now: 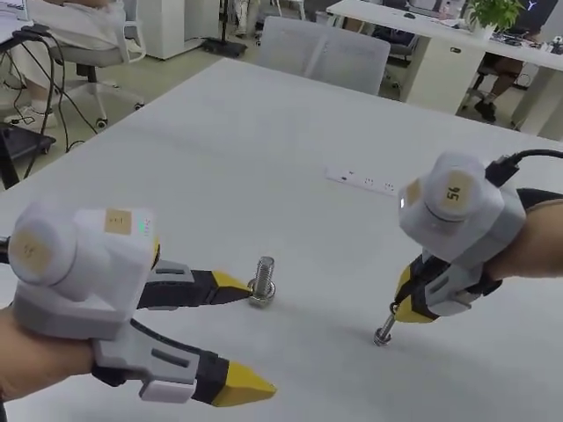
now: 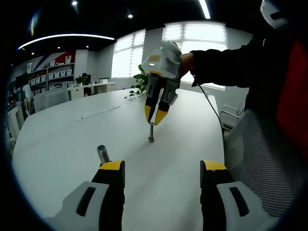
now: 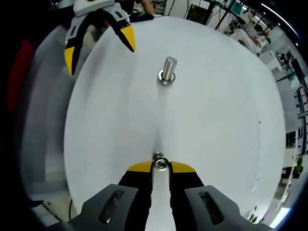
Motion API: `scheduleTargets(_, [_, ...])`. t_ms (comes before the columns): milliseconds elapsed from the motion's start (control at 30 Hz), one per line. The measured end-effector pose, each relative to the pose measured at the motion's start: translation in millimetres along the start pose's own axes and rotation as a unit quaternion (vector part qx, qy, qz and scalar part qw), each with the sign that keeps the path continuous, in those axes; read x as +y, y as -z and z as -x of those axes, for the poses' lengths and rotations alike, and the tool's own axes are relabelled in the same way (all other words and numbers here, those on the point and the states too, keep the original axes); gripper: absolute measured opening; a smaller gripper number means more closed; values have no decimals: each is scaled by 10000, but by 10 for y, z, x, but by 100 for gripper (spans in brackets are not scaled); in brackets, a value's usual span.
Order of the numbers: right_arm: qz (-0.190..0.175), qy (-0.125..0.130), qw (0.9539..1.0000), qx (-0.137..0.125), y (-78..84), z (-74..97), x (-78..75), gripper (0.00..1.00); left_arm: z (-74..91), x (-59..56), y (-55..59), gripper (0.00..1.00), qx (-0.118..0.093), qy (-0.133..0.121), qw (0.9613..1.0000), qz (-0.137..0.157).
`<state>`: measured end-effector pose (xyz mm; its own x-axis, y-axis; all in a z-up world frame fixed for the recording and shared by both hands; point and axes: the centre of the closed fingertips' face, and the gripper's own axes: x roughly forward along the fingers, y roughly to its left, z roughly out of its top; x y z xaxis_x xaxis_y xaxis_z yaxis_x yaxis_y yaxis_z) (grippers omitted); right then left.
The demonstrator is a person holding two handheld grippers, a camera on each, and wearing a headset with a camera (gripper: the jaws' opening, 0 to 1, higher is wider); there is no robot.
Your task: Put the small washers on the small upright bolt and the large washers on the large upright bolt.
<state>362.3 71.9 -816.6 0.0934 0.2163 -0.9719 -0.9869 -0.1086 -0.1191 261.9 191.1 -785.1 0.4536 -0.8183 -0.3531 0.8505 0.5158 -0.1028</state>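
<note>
Right tongs [image 3: 160,167] clenched on small washer [image 3: 160,164], held over small bolt [image 2: 151,133] for seating; left tongs [image 2: 162,166] released, waiting beside large bolt [image 1: 263,280]

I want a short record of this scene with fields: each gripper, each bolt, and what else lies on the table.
left gripper: open, jaws wide, near the large bolt but apart from it
right gripper: pointing down, jaws almost together at the top of the small bolt; whether they pinch a washer cannot be told
large bolt: upright on the white table, wider ring at its base
small bolt: upright, under the right gripper's tips
other: power strip farther back on the table
</note>
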Motion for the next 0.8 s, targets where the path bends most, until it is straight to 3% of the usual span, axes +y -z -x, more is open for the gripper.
scheduleTargets(800, [-112, -139, 9998, 53, 92, -291, 14, 13, -10, 7, 33, 62, 32, -3, 10000, 33])
